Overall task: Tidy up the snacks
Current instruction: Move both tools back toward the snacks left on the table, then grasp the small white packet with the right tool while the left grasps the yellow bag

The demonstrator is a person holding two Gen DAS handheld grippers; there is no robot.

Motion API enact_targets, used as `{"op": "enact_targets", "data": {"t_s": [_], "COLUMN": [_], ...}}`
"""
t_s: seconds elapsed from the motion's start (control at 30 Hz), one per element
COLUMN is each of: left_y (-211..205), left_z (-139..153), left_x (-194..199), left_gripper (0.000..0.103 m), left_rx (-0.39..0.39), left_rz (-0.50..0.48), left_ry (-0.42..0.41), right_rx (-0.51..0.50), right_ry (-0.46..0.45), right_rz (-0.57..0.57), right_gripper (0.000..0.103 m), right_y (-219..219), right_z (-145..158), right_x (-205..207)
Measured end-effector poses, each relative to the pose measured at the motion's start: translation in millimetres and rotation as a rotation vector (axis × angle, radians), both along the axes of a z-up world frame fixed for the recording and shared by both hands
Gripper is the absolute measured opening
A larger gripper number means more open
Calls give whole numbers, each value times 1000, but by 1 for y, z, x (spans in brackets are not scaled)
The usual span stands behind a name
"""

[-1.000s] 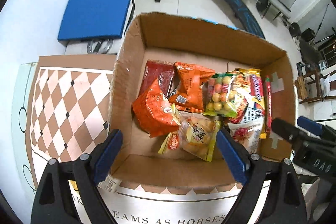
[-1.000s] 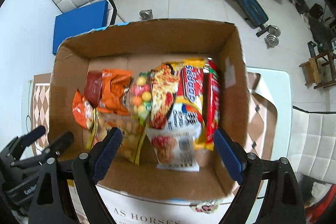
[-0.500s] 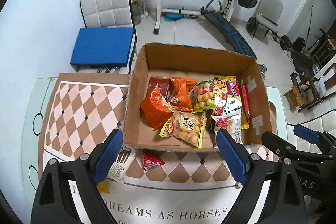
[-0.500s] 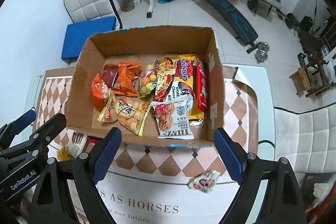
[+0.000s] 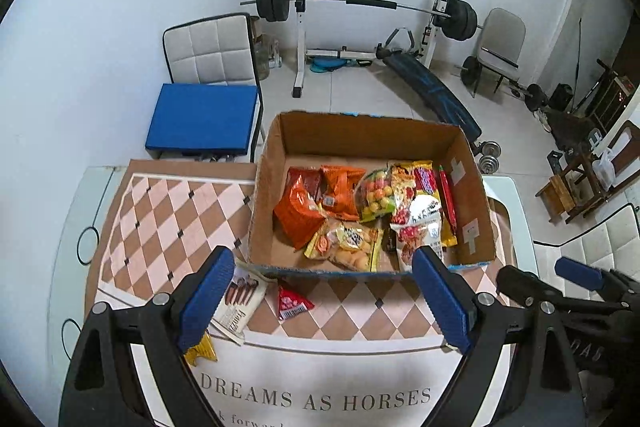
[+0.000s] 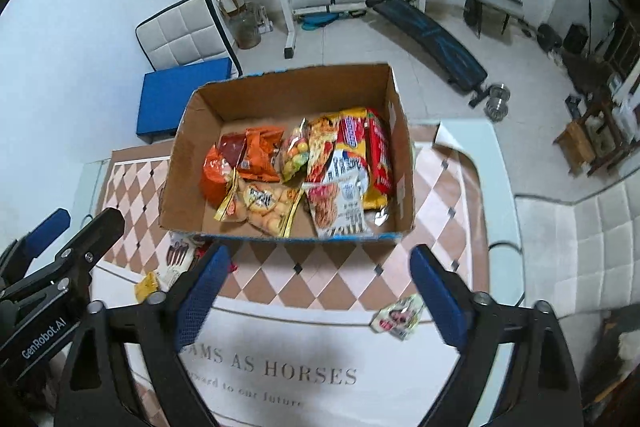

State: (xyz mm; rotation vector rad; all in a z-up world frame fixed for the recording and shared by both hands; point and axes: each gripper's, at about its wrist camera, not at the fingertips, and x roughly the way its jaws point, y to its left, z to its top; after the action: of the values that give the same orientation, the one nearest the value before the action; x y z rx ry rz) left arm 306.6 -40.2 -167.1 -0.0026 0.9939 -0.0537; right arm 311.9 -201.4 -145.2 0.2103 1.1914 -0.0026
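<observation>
Four loose snack packets (image 5: 294, 303) outside cardboard box (image 5: 264, 187): light, crinkly, slippery; pinch at sealed edge. Left gripper (image 5: 320, 303), right gripper (image 6: 316, 299) spread, empty, right's jaws just widening.

mat (image 5: 316, 401): "DREAMS AS HORSES" | left hand-held gripper (image 6: 44, 337): "GenRobot.AI"
</observation>
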Motion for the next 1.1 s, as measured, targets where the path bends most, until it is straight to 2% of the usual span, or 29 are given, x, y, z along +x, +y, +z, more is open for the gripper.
{"op": "enact_targets", "data": {"t_s": [0.13, 0.43, 0.6, 0.67, 0.73, 0.77, 0.8, 0.87, 0.97, 1.1], "left_y": [2, 5, 8, 11, 15, 17, 19, 24, 35, 76], "left_z": [-29, -130, -161, -170, -178, -180, -181, -184, -187, -186], "left_x": [-8, -16, -21, -22, -24, -25, -26, -27, -31, -36], "left_gripper": [91, 91, 91, 91, 91, 91, 91, 91, 91, 91], "left_rx": [-6, -21, -13, -14, -13, -12, -12, -15, -23, -71], "left_rz": [21, 77, 89, 97, 104, 110, 115, 125, 150, 244], "left_ry": [45, 270, 341, 362, 377, 382, 386, 394, 406, 424], "right_rx": [56, 168, 216, 217, 203, 187, 184, 150, 149, 172], "right_ry": [72, 357, 447, 464, 478, 488, 500, 504, 499, 489], "right_rz": [-85, -339, -402, -406, -400, -394, -384, -373, -348, -298], "right_gripper": [97, 97, 97, 93, 83, 69, 62, 57, 56, 55], "right_y": [-29, -105, -113, -111, -107, -104, -101, -95, -85, -61], "right_z": [-31, -166, -222, -234, -245, -249, -254, -256, -255, -246], "right_x": [-12, -33, -36, -35, -34, -33, -32, -31, -31, -32]}}
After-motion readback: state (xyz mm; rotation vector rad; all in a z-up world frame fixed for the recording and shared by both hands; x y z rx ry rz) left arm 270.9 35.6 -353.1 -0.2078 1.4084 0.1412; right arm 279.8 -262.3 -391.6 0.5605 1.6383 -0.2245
